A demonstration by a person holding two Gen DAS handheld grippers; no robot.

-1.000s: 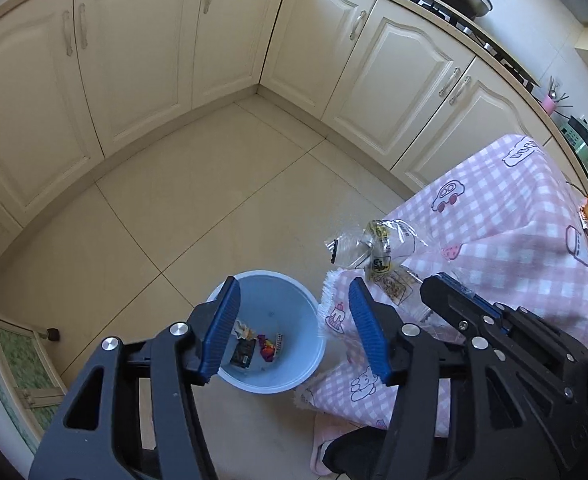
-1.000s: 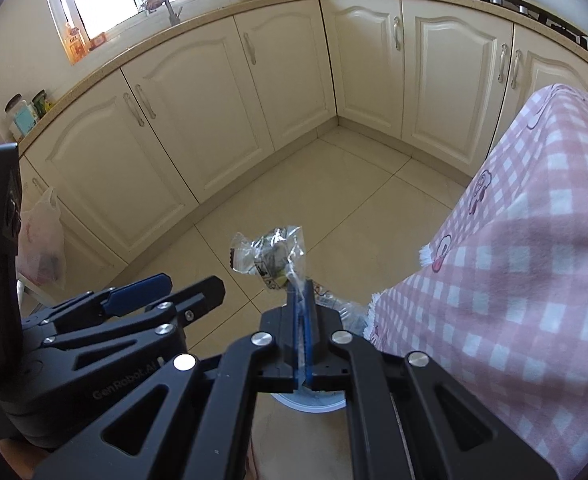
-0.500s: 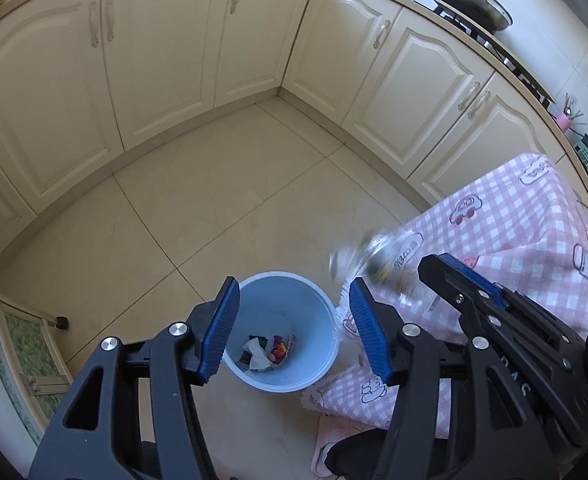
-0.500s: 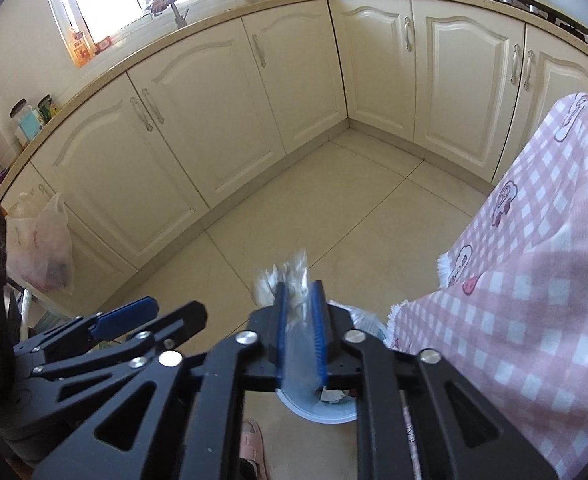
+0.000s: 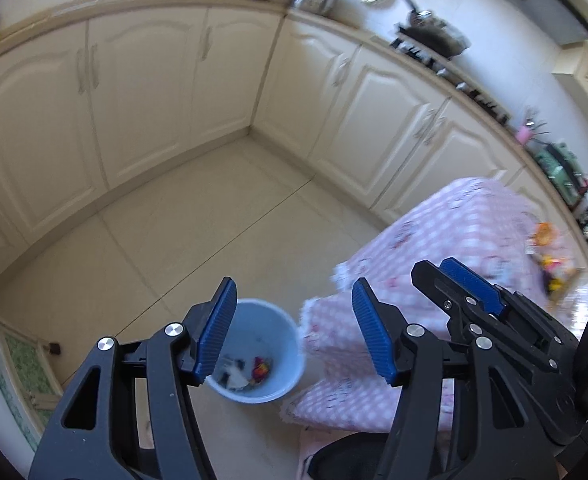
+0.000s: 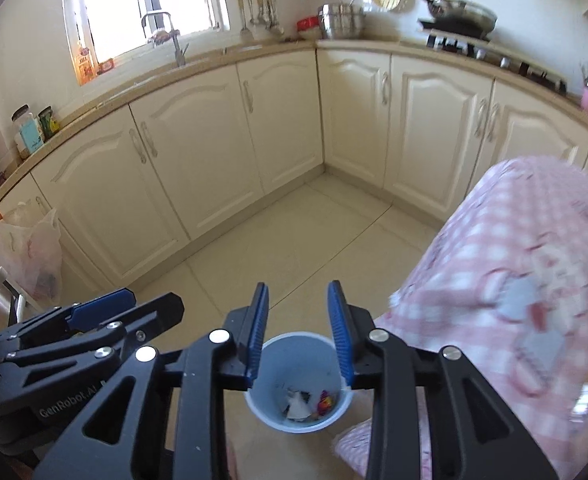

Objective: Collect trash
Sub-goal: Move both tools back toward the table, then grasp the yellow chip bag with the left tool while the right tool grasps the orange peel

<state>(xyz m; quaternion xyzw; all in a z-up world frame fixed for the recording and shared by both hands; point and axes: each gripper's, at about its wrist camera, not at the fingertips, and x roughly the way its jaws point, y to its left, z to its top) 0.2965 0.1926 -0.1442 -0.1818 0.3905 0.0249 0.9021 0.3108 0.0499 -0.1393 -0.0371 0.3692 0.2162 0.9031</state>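
Cream cabinet doors (image 6: 197,152) wrapping a corner, beige tiled floor (image 6: 294,248), bright window (image 6: 141,0) above a tap (image 6: 161,24), hanging utensils (image 6: 257,4), steel pot (image 6: 342,20), frying pan (image 6: 458,10) on the stove, plastic bag (image 6: 27,252) hanging at left, pink checked cloth (image 6: 514,272) at right

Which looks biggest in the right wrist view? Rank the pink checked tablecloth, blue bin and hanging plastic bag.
1. Pink checked tablecloth, clearly largest.
2. Blue bin and hanging plastic bag look alike; differing nearness to the camera leaves them unranked.
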